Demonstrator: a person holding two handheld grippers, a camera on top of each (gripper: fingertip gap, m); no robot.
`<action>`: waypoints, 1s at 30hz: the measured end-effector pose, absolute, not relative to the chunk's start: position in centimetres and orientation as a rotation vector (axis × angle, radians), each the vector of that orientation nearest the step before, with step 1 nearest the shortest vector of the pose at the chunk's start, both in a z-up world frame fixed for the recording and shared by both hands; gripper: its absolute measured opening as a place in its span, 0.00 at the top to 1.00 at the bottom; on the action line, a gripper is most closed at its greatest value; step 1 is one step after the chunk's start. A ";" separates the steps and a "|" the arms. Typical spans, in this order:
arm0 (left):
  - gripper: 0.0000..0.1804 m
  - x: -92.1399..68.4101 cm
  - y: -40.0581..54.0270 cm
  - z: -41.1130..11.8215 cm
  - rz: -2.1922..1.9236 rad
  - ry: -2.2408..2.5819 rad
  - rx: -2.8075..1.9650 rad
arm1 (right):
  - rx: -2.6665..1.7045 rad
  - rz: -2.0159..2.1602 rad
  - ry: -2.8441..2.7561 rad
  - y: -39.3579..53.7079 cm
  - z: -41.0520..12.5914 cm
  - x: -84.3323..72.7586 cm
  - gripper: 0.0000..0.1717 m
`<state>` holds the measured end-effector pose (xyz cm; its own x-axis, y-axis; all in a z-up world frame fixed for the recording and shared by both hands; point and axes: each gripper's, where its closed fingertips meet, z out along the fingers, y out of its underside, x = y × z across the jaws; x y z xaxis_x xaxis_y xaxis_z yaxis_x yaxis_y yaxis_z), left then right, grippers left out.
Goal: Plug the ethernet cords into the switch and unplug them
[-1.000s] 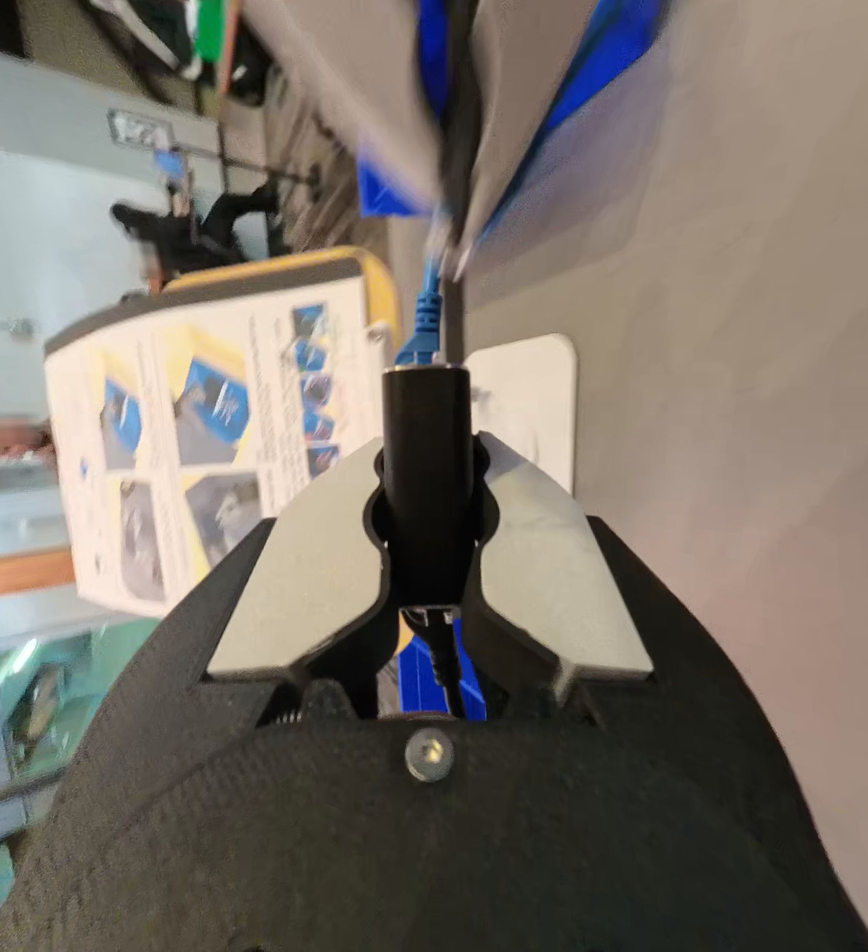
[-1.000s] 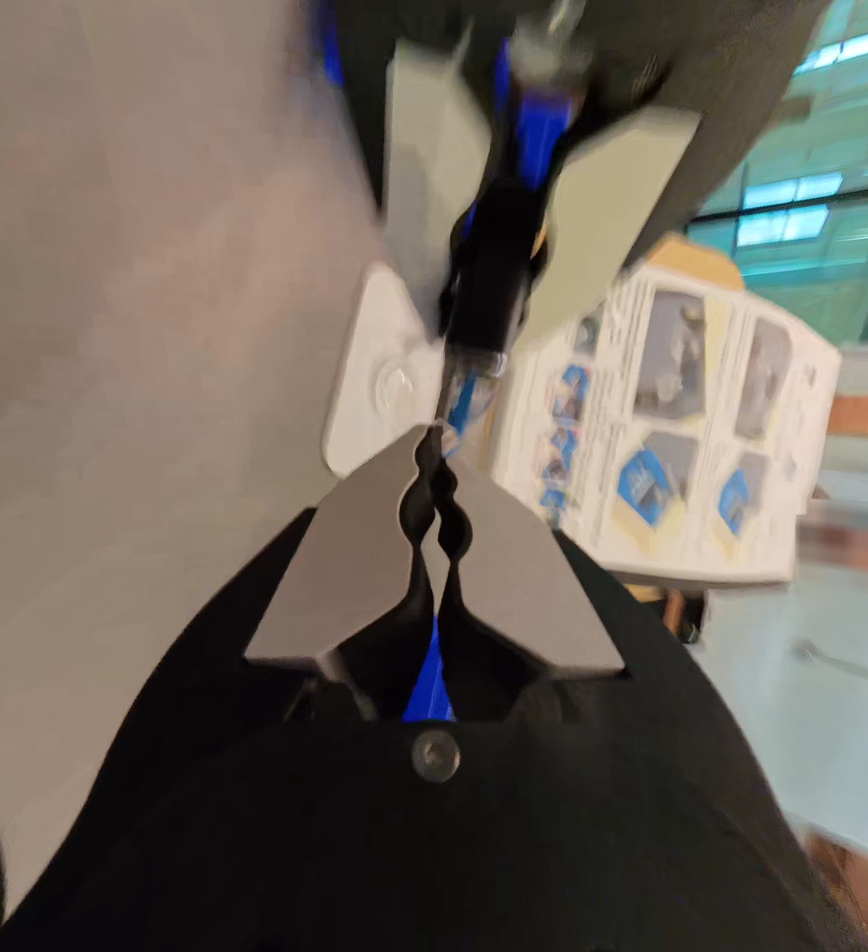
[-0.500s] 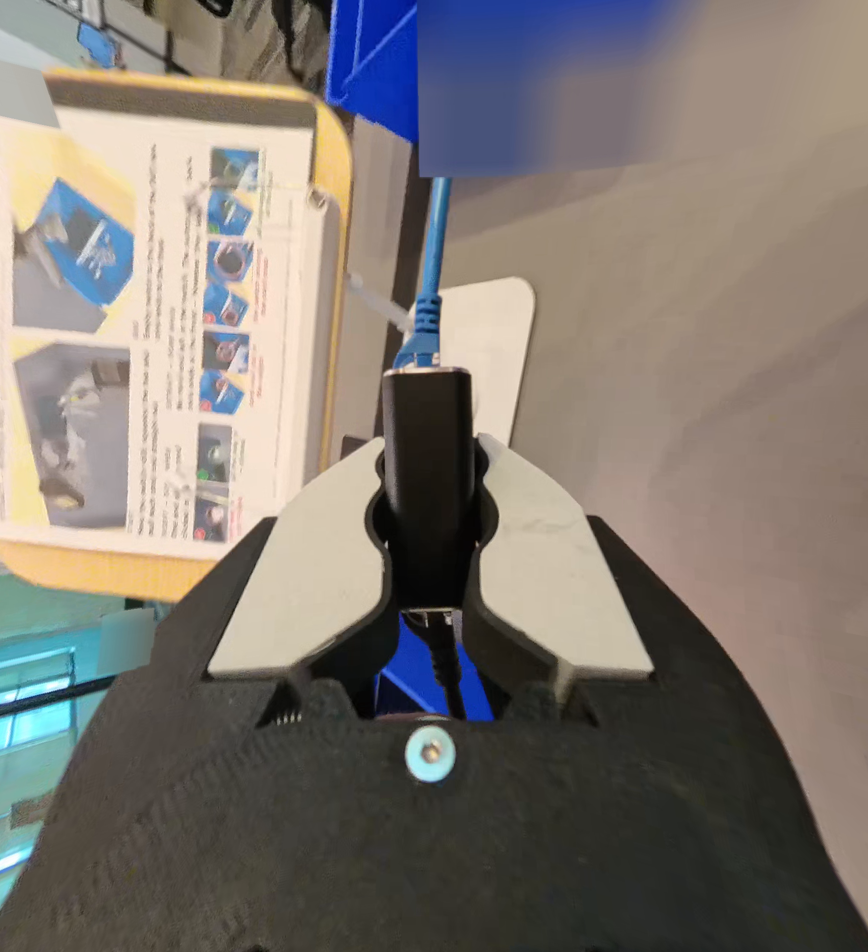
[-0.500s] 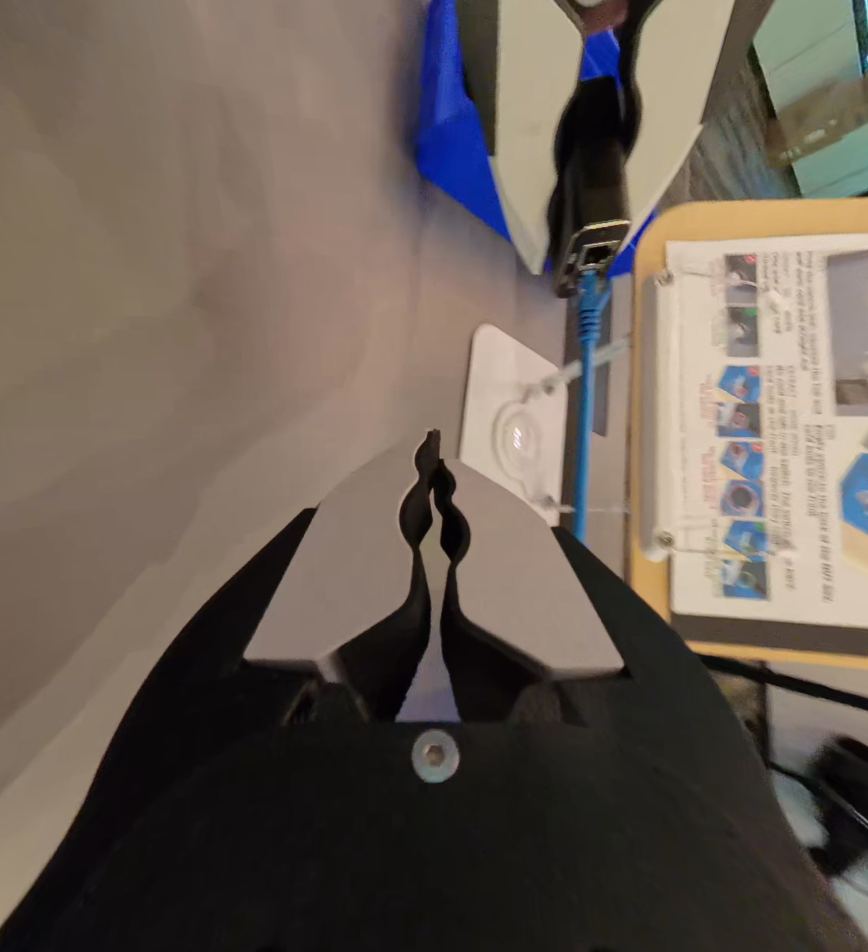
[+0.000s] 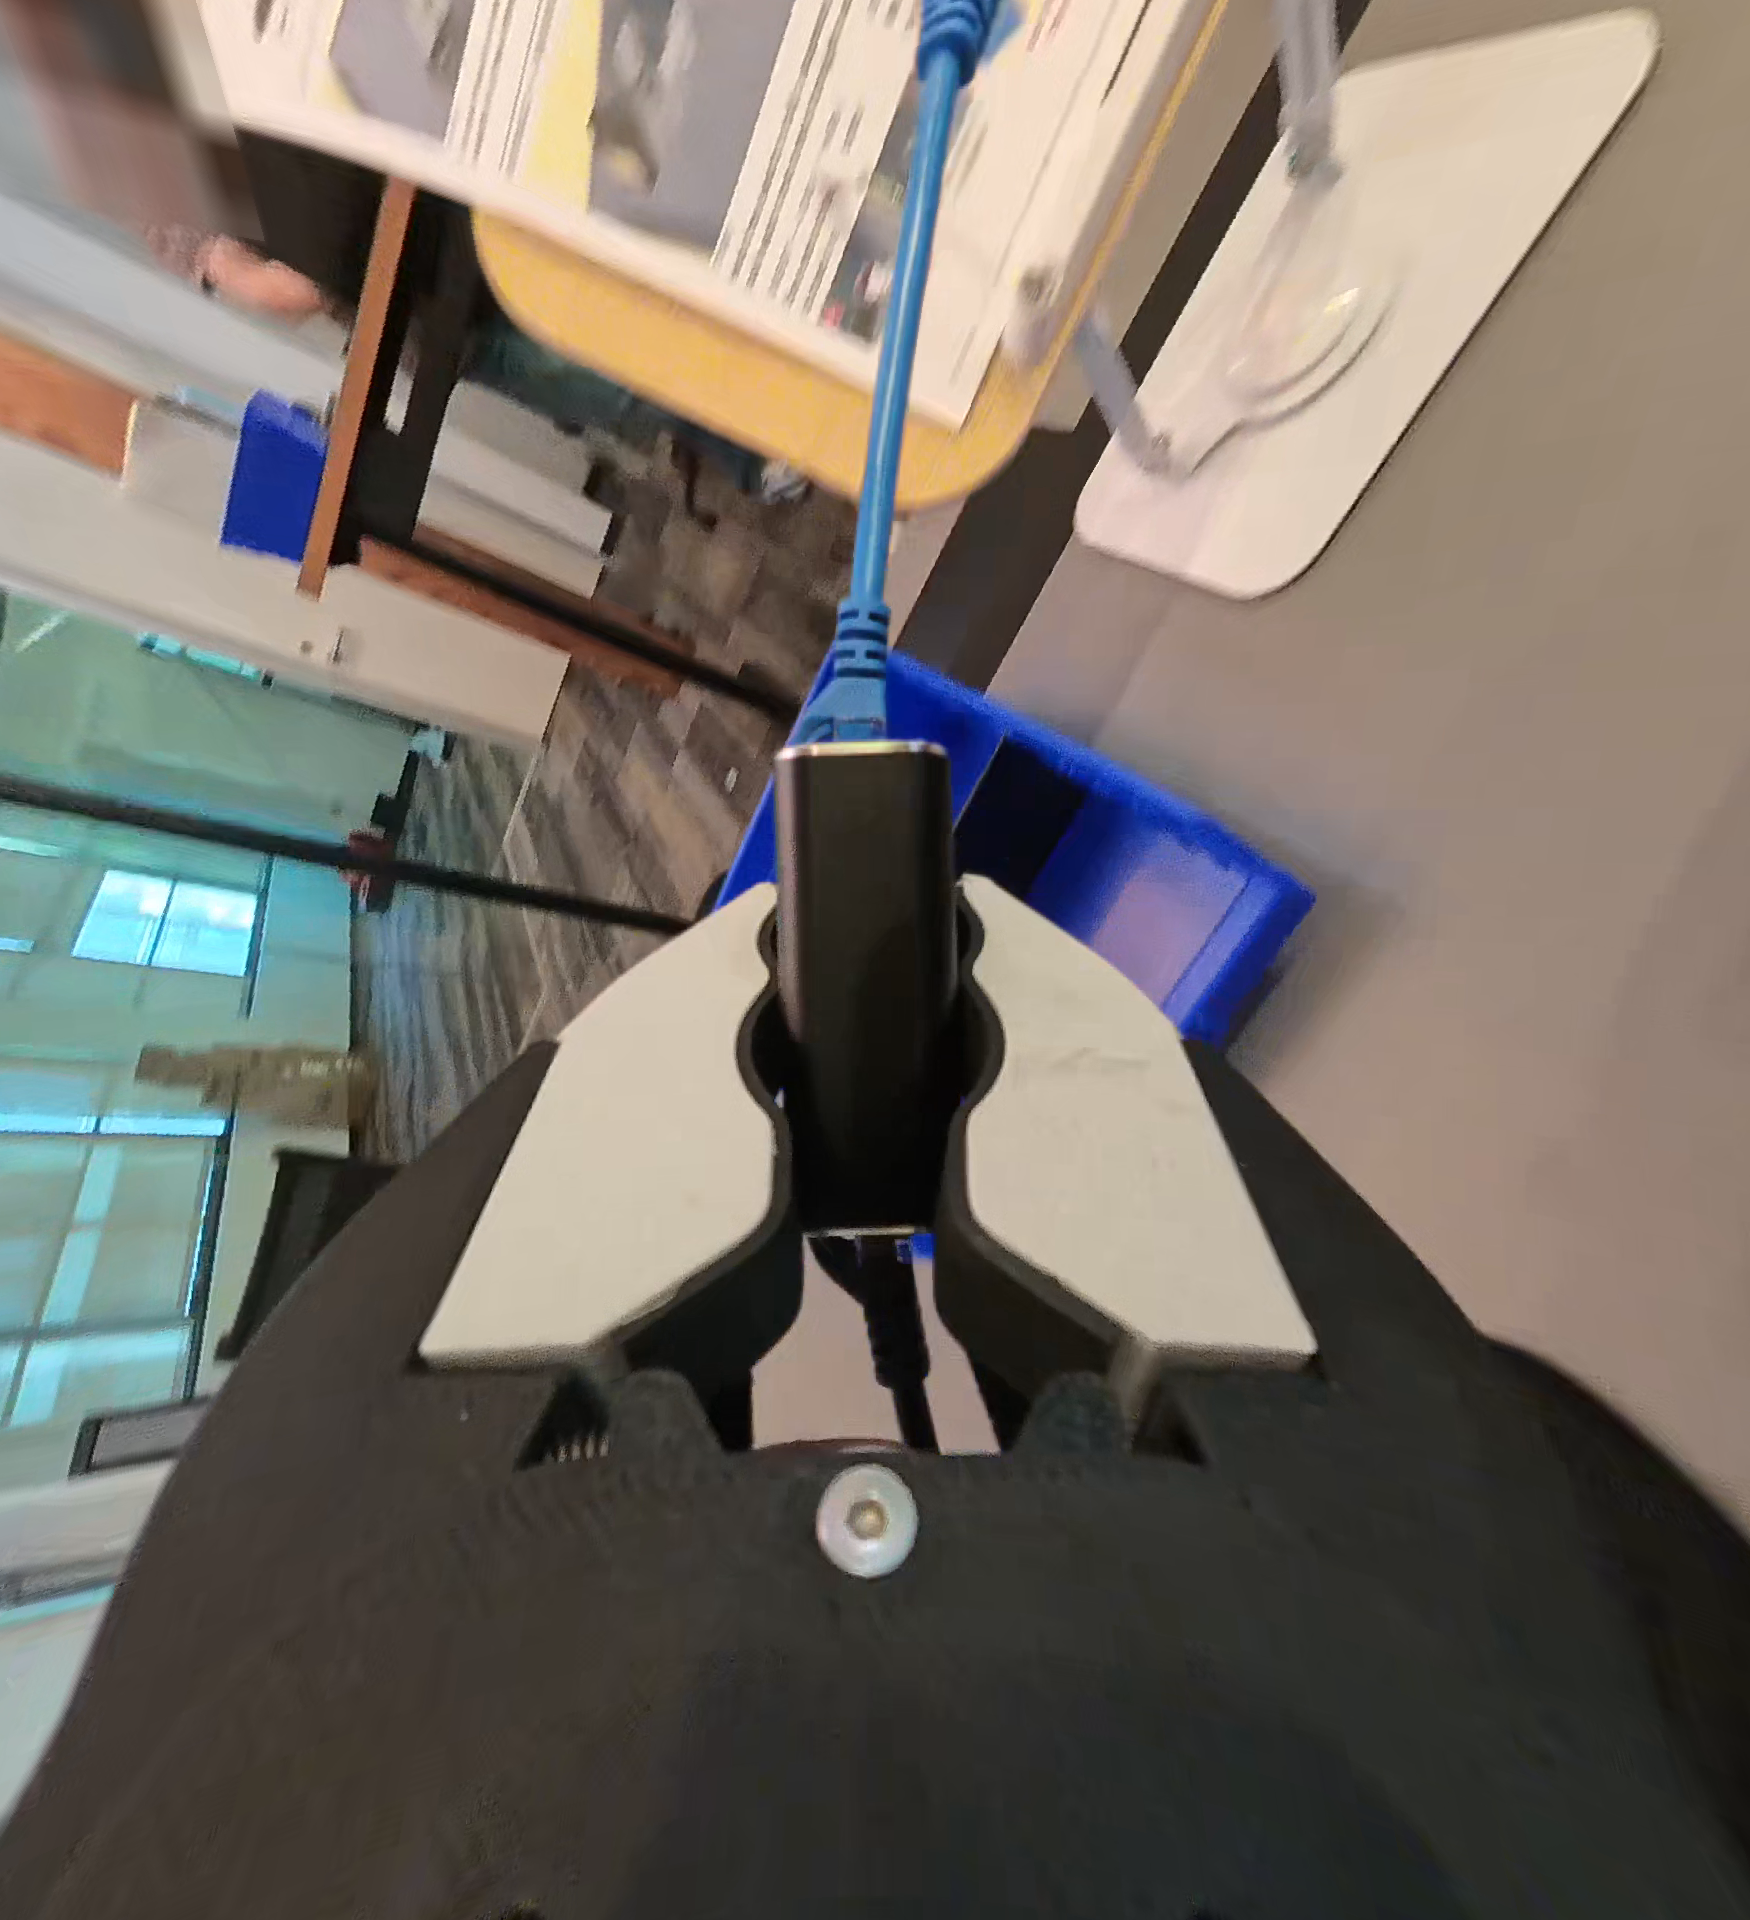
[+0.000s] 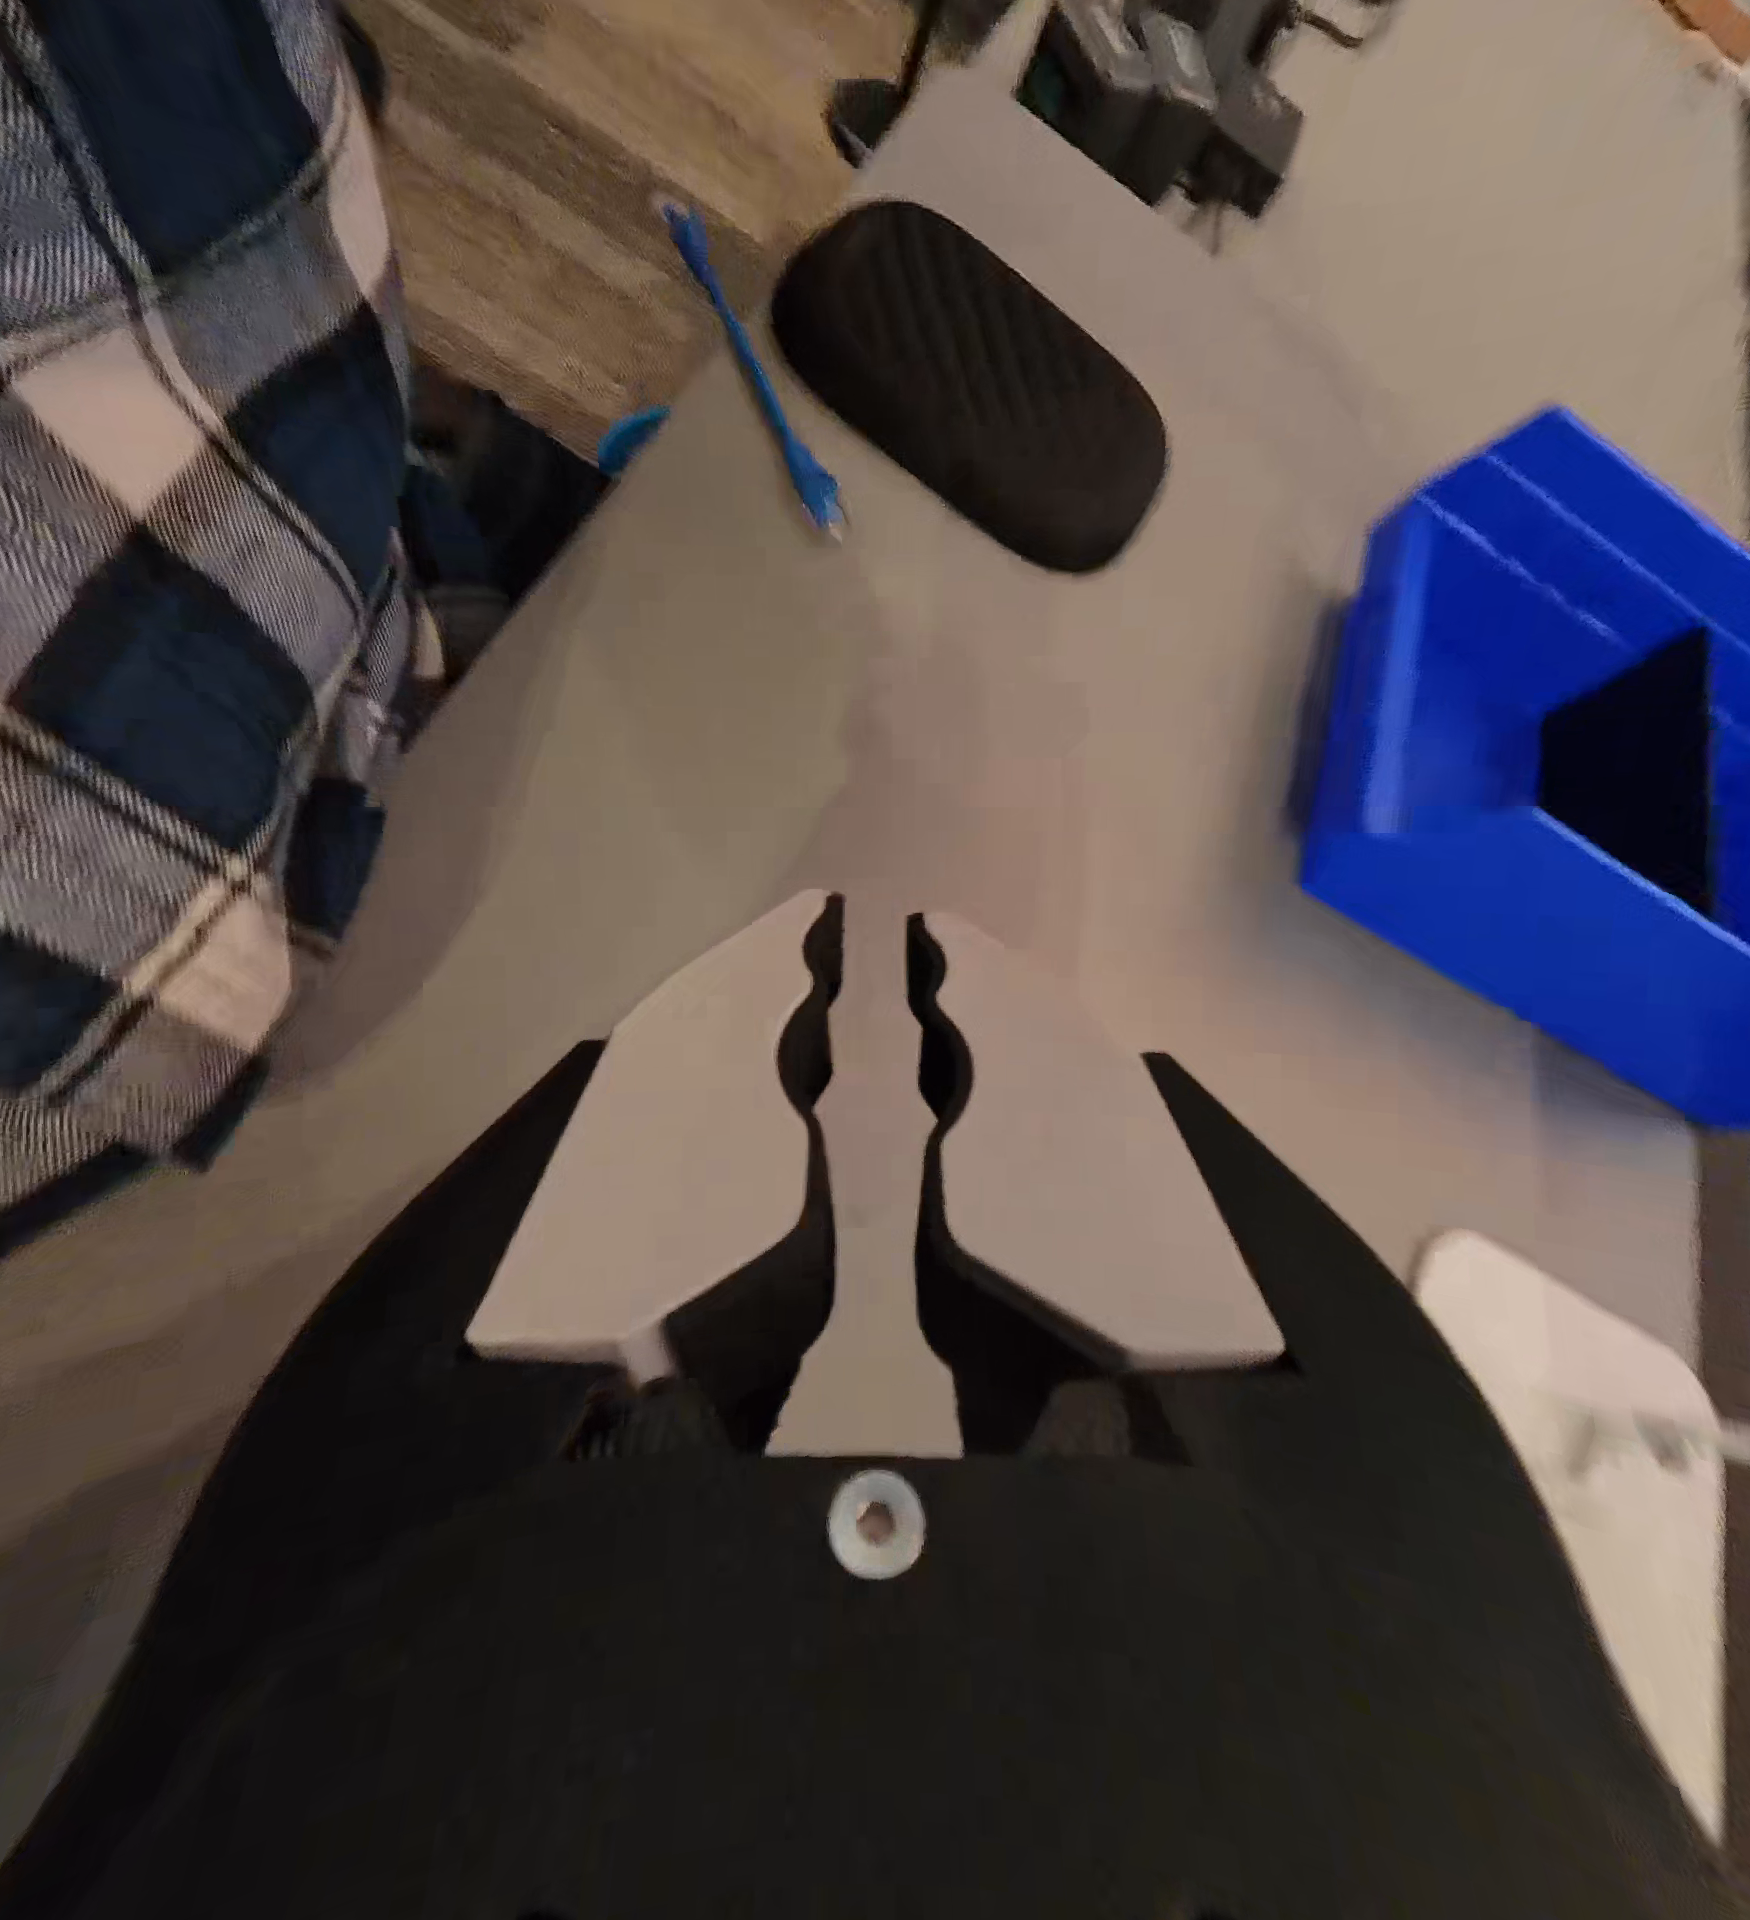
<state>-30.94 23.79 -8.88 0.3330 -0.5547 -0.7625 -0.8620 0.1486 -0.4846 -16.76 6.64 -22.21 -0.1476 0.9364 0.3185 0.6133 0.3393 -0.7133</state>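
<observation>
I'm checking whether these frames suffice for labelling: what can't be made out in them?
- Left wrist view: the blue ethernet cord's far end is cut off by the top edge.
- Left wrist view: the black adapter's port is hidden by its own body.
- Right wrist view: dark devices at the table's far end are blurred.

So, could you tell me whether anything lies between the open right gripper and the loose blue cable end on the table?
Nothing visible does: bare grey table runs from the right gripper to the blue cable end; the black pad lies beside it.

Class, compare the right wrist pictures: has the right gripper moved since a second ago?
Yes. The right gripper has swung away from the white plate, once ahead of its fingertips, now low beside it. Its jaws have parted, empty.
</observation>
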 end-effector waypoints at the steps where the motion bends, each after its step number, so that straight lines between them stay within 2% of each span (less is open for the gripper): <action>1: 0.85 -32.4 23.1 -8.9 0.369 1.316 -1.542 | -1.346 0.565 -1.885 6.3 -22.6 -18.4 0.89; 5: 0.85 -36.3 20.6 -9.2 0.393 1.253 -1.551 | -1.288 0.671 -1.957 5.1 -24.4 -24.3 0.85; 9: 0.85 -38.8 19.2 -10.3 0.447 1.230 -1.568 | -1.214 0.720 -2.039 4.1 -27.3 -30.3 0.77; 13: 0.85 -40.2 18.6 -11.6 0.448 1.220 -1.595 | -1.213 0.725 -2.164 3.6 -30.9 -34.7 0.75; 22: 0.85 -40.7 18.6 -13.0 0.417 1.219 -1.590 | -1.299 0.777 -2.251 4.6 -34.3 -38.4 0.79; 25: 0.85 -40.3 19.0 -13.5 0.408 1.229 -1.583 | -1.298 0.827 -2.268 4.3 -34.4 -38.4 0.93; 30: 0.85 -39.0 19.5 -14.0 0.405 1.259 -1.547 | -1.293 0.770 -2.281 4.9 -34.5 -37.2 0.93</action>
<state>-39.04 19.54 -14.00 0.3890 -0.5028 -0.7719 -0.8584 0.1062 -0.5018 -37.16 4.91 -34.46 -0.4886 0.8692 0.0761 0.6451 0.4187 -0.6392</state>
